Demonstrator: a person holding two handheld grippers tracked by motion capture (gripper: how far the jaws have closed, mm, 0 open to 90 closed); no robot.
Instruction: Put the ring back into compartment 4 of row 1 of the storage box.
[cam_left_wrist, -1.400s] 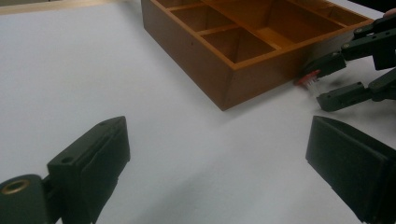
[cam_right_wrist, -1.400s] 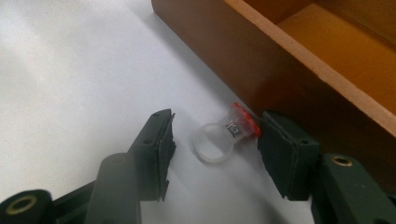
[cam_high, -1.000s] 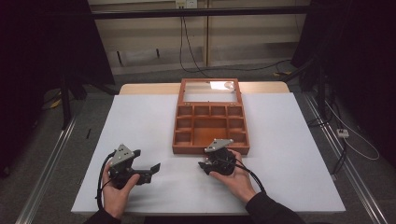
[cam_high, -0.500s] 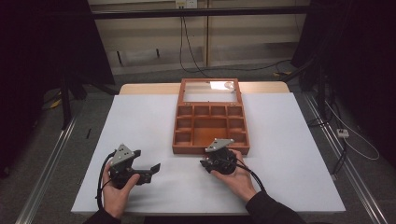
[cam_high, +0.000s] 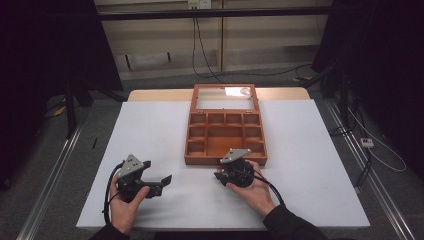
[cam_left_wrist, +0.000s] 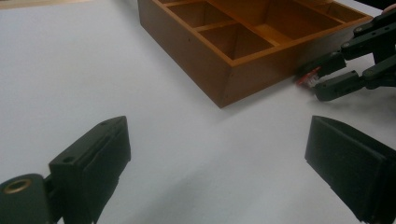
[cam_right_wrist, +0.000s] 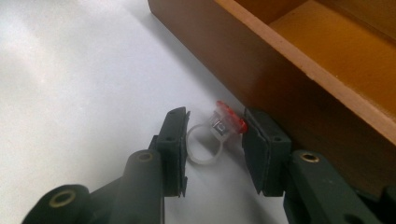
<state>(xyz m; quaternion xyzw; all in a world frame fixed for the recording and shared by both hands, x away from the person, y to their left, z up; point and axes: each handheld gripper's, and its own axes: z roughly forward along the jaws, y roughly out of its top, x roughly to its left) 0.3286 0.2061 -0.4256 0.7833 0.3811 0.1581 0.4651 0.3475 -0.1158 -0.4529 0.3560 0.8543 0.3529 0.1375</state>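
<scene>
A small clear plastic ring with a red top (cam_right_wrist: 206, 150) lies on the white table right in front of the wooden compartment box (cam_right_wrist: 289, 84). My right gripper (cam_right_wrist: 217, 115) is shut on it: one pad is against the clear band, the other against the red top. In the left gripper view the ring (cam_left_wrist: 308, 78) sits between the right gripper's tips (cam_left_wrist: 314, 77) at the box's front corner (cam_left_wrist: 243, 79). My left gripper (cam_left_wrist: 219, 125) stands open over bare table with nothing between its fingers. In the high view it (cam_high: 159, 171) is at the front left, and the right gripper (cam_high: 221, 175) is at the box's front wall (cam_high: 210, 160).
The box has several open compartments and a raised glass-paned lid (cam_high: 225, 95) at its far end. White table (cam_high: 310, 145) stretches to both sides of it. Cables trail from both grippers toward the table's front edge.
</scene>
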